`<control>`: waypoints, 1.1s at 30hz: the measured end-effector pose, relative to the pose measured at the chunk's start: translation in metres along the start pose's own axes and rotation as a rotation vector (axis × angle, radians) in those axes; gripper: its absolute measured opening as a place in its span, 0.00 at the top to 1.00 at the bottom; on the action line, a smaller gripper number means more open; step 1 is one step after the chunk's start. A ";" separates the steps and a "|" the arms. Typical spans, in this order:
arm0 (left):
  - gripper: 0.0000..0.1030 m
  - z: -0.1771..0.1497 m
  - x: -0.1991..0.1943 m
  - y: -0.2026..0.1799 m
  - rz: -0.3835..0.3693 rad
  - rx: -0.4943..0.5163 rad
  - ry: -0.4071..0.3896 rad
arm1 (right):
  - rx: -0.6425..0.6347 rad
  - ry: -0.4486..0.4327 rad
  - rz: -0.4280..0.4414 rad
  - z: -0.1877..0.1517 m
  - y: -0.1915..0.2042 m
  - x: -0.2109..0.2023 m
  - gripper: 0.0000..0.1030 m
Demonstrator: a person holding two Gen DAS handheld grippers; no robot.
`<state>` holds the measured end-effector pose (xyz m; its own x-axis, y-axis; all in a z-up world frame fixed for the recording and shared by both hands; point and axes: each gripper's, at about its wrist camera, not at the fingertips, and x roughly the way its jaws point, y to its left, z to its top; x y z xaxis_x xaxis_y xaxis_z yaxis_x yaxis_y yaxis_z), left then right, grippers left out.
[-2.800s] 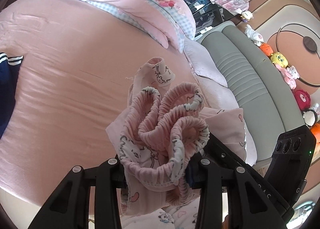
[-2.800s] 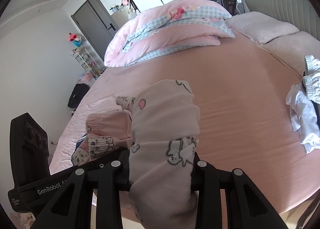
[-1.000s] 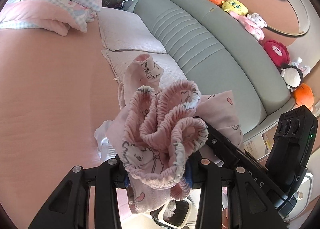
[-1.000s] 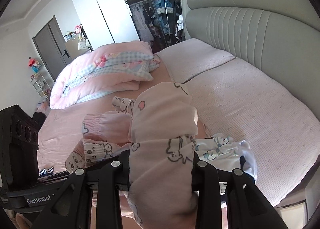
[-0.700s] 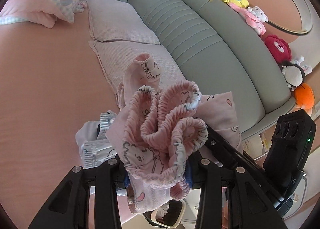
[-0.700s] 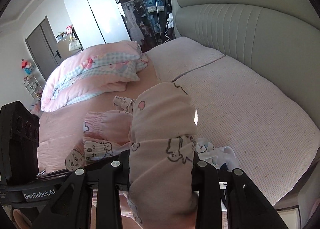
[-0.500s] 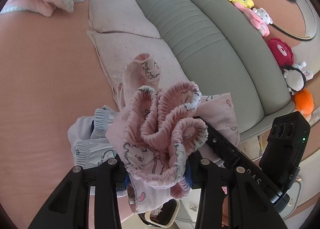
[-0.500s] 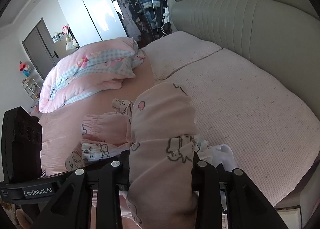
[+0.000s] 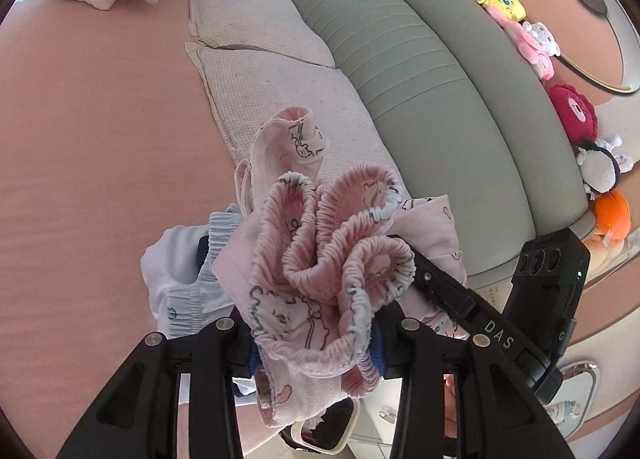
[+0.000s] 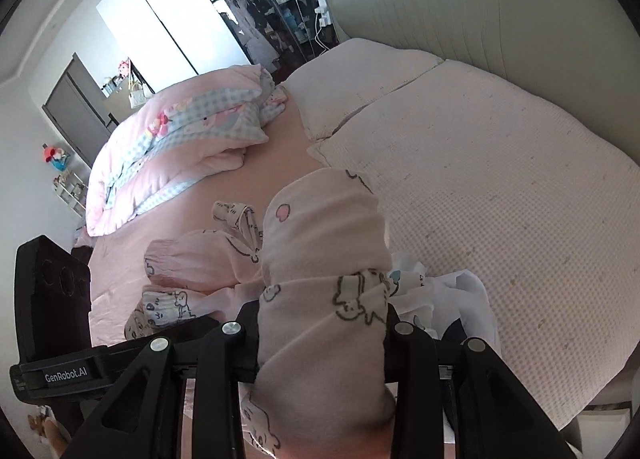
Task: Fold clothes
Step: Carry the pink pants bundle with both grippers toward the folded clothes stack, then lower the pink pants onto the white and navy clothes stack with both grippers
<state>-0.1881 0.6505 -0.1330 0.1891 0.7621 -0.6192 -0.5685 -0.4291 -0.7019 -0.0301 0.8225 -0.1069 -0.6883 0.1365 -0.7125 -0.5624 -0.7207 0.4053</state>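
The pink trousers (image 9: 320, 259) are held bunched in both tongs above the bed (image 9: 80, 139): the left gripper (image 9: 316, 335) is clamped on the gathered waistband, the right gripper (image 10: 320, 331) on a folded leg. They should be set down flat beside the white clothes (image 9: 172, 271), grips released together. A grey headboard (image 9: 420, 71), pillows (image 9: 280, 99) and quilt (image 10: 180, 147) are seen.

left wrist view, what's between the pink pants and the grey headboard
In the left wrist view, a pale textured pillow lies between the pink pants and the grey headboard; nothing else sits on that stretch.
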 end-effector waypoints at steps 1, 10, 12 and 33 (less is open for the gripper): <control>0.64 -0.001 0.003 0.003 0.002 0.000 0.006 | 0.009 0.011 0.004 -0.001 -0.004 0.004 0.67; 0.62 -0.007 0.021 0.029 0.006 -0.029 0.032 | 0.045 0.055 0.007 -0.017 -0.024 0.031 0.66; 0.62 -0.008 0.024 0.035 -0.006 -0.051 0.037 | 0.035 0.057 -0.002 -0.020 -0.025 0.035 0.66; 0.61 0.005 0.002 -0.018 0.117 0.097 0.024 | 0.063 0.049 -0.002 -0.026 -0.036 0.034 0.64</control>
<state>-0.1810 0.6620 -0.1197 0.1352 0.6973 -0.7039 -0.6622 -0.4649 -0.5877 -0.0209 0.8355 -0.1604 -0.6648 0.1033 -0.7399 -0.5925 -0.6761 0.4380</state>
